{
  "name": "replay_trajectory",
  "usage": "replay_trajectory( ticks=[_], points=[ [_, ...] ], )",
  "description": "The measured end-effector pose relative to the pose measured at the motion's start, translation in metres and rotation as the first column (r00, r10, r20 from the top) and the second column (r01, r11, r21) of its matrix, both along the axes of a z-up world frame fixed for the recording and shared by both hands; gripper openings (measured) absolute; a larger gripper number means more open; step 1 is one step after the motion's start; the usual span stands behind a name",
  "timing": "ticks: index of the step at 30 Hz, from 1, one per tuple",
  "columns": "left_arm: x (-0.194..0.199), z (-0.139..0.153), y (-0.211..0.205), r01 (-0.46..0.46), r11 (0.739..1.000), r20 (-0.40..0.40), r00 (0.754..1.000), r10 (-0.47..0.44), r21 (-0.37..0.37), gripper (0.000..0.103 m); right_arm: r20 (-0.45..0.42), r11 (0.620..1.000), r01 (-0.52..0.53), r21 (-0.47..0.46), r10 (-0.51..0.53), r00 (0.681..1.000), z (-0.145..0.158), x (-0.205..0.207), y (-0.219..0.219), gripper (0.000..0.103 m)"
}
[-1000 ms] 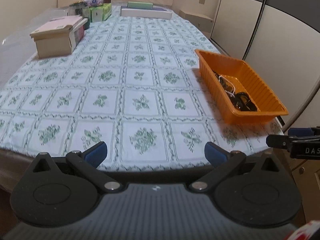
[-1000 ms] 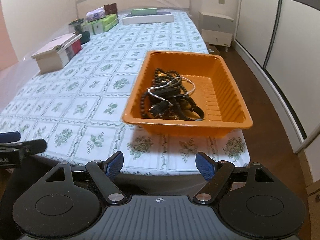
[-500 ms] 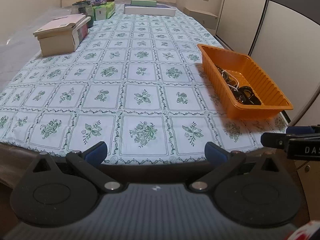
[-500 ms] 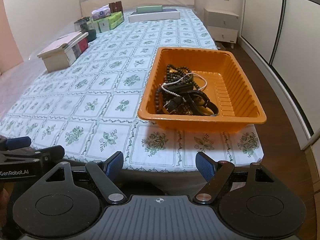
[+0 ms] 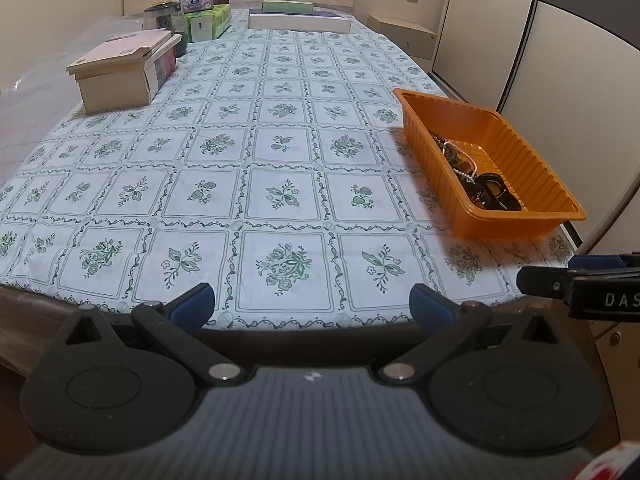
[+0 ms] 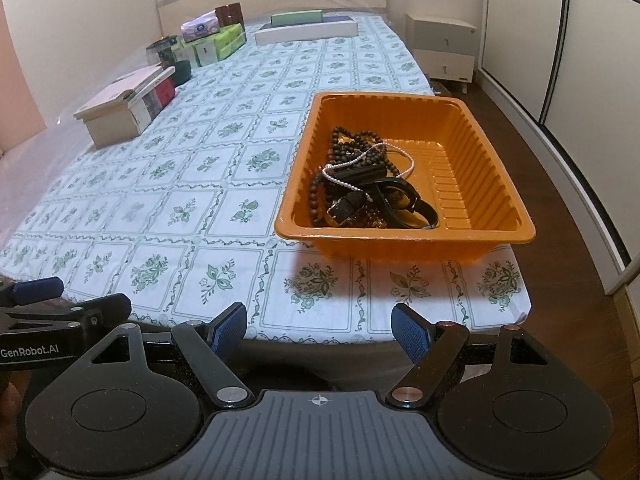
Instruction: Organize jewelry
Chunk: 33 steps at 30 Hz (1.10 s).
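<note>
An orange plastic tray (image 6: 492, 148) (image 5: 532, 172) sits near the right front corner of the flower-patterned tablecloth. In it lies a tangle of jewelry (image 6: 360, 184) (image 5: 476, 180): dark bead strings, a white pearl strand, black straps. A beige box with a lid (image 5: 120, 72) (image 6: 124, 104) stands at the left. My right gripper (image 6: 320, 330) hovers open at the table's front edge, short of the tray, nothing between its blue pads. My left gripper (image 5: 310, 306) is open too, over the front edge, left of the tray.
At the far left stand a dark jar (image 5: 164, 20), green tissue packs (image 5: 208, 22) and a tissue box. A flat white box with a green one on it (image 5: 300, 20) lies at the far end. Wardrobe doors and a nightstand (image 6: 444, 46) line the right.
Both views have shifted a little: the tray sits slightly farther right and higher in each than a second ago. Both grippers stay open and empty.
</note>
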<state>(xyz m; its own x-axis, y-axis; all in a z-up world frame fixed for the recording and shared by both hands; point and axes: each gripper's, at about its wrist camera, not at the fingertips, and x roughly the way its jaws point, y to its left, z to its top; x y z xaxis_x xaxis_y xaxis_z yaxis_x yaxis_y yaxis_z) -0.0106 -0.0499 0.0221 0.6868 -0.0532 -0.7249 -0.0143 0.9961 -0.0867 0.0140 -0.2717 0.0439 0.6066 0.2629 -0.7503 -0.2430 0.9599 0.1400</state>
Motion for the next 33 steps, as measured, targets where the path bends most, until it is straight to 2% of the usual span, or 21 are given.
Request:
replay_trajectory(
  ticks=[33],
  points=[
    [-0.0005, -0.0002, -0.0012, -0.002, 1.000, -0.002, 1.000, 0.002, -0.002, 0.103, -0.003, 1.000, 0.006, 0.004, -0.006, 1.000, -0.0013, -0.0003, -0.0023, 0.079]
  ],
)
